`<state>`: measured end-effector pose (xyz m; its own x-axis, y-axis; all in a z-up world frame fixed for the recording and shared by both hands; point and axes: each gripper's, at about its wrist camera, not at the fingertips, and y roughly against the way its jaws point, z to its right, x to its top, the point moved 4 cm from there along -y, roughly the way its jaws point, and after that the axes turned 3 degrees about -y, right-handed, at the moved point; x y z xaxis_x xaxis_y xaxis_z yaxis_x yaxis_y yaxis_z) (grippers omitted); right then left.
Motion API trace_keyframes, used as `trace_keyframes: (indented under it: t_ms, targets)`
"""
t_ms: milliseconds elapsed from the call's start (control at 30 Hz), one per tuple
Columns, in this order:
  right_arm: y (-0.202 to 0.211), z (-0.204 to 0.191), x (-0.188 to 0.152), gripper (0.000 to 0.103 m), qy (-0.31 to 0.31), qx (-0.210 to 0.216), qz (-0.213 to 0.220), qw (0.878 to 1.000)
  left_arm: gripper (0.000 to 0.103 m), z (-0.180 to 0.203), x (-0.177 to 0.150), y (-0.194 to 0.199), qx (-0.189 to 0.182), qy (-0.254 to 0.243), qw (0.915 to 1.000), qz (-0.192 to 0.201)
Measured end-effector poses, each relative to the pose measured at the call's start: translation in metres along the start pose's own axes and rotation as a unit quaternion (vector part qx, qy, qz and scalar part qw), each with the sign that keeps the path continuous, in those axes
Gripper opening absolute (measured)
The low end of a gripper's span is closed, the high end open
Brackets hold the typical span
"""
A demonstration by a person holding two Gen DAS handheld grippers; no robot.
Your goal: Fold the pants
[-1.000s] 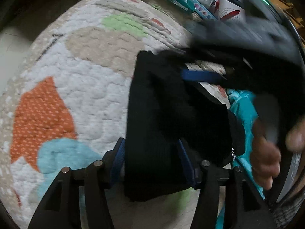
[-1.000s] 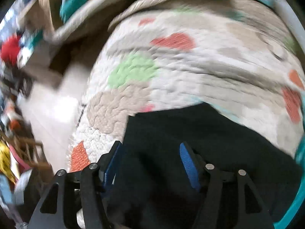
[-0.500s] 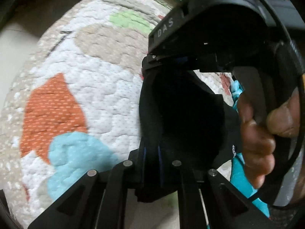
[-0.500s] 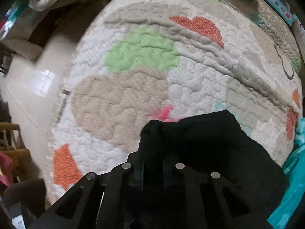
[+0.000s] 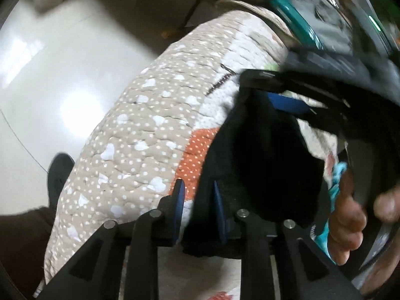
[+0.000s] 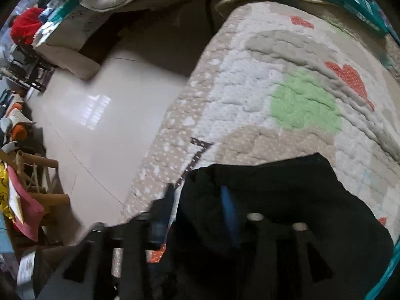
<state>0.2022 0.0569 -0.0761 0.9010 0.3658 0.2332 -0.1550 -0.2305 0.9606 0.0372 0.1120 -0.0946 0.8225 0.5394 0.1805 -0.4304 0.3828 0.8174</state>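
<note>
Your pants (image 5: 270, 155) lie bunched at the quilt's (image 5: 140, 150) edge. Your left gripper (image 5: 197, 200) is opening, its pads off the cloth; your right gripper (image 6: 200, 200) is opening too, with cloth between the jaws.

right claw (image 6: 197, 201) perhaps motion-blurred, pants (image 6: 287, 215) cropped
</note>
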Motion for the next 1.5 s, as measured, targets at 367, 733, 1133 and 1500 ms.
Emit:
trace_keyframes:
  t_ms: [367, 733, 1133, 1500]
  targets:
    - [0.167, 0.198, -0.107, 0.067, -0.222, -0.042, 0.205, 0.952, 0.029, 0.024, 0.023, 0.016, 0.003, -0.045, 0.9962, 0.074]
    - [0.13, 0.291, -0.261, 0.07, -0.495, 0.096, 0.214, 0.837, 0.039, 0.183, 0.004, -0.023, -0.014, -0.276, 0.9611, 0.001]
    - [0.093, 0.278, -0.247, 0.071, -0.442, 0.071, 0.224, 0.866, 0.055, 0.355, -0.041, -0.189, 0.035, -0.463, 0.8754, -0.135]
    - [0.104, 0.265, -0.233, 0.027, -0.381, 0.034, 0.243, 0.892, 0.026, 0.365, -0.065, -0.179, 0.077, -0.565, 0.8115, -0.129]
